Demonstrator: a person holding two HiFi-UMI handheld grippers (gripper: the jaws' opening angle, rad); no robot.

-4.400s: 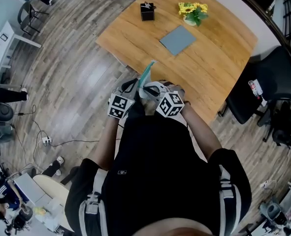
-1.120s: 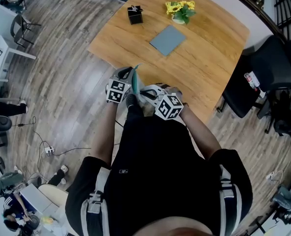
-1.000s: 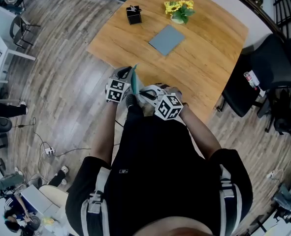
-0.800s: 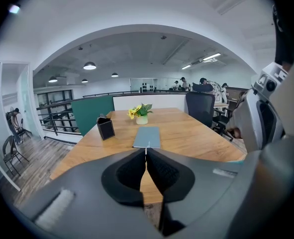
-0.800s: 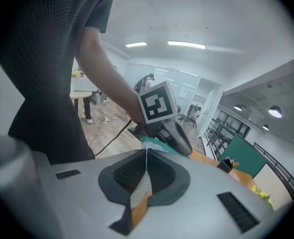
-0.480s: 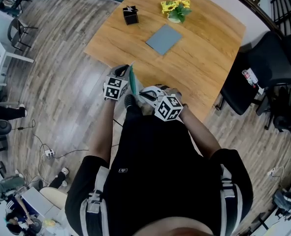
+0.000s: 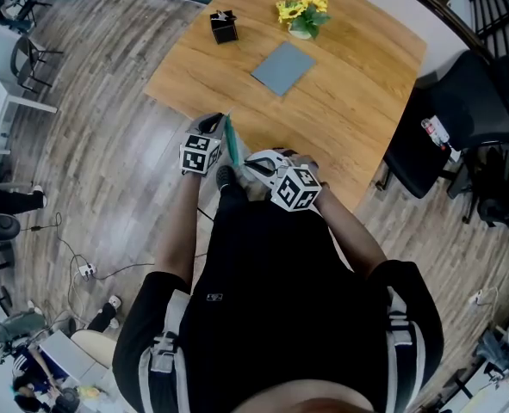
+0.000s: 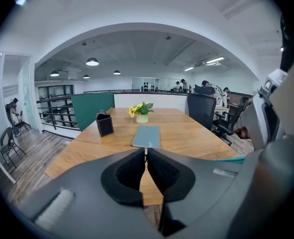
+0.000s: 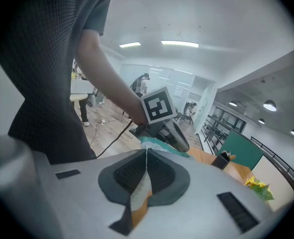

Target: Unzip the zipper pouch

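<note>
Head view: zipper pouch (image 7: 232, 142) is held in the air between left gripper (image 7: 214, 129) and right gripper (image 7: 247, 163), off the near corner of the table (image 7: 357, 101). Its teal body stands edge-on just beside the left fingers, and the lower end runs down toward the right fingers. The zipper line can't be read from here.

Left gripper view: pads (image 8: 129, 176) are almost together and just starting to ease apart. A thin pale tab sits at their tips, taken for the zipper pull (image 8: 146, 152). A teal edge of the pouch shows off to the right of the fingers.

Right gripper view: fingers (image 9: 128, 176) are clenched on a fold of pale pouch fabric. The rest of the pouch lies just beyond their tips, toward the left gripper.

Progress, as a judgement: the pull looks under way, with 1 end anchored and the tab drawn away from it. How much of the zip is open, and how much is left, cannot be told.

Against the frame from 4.4 s back: the 2 grippers sat side by side with the pouch poking up between them. The left one has since drawn outward, away from the right, and the pouch stands steeper.
</note>
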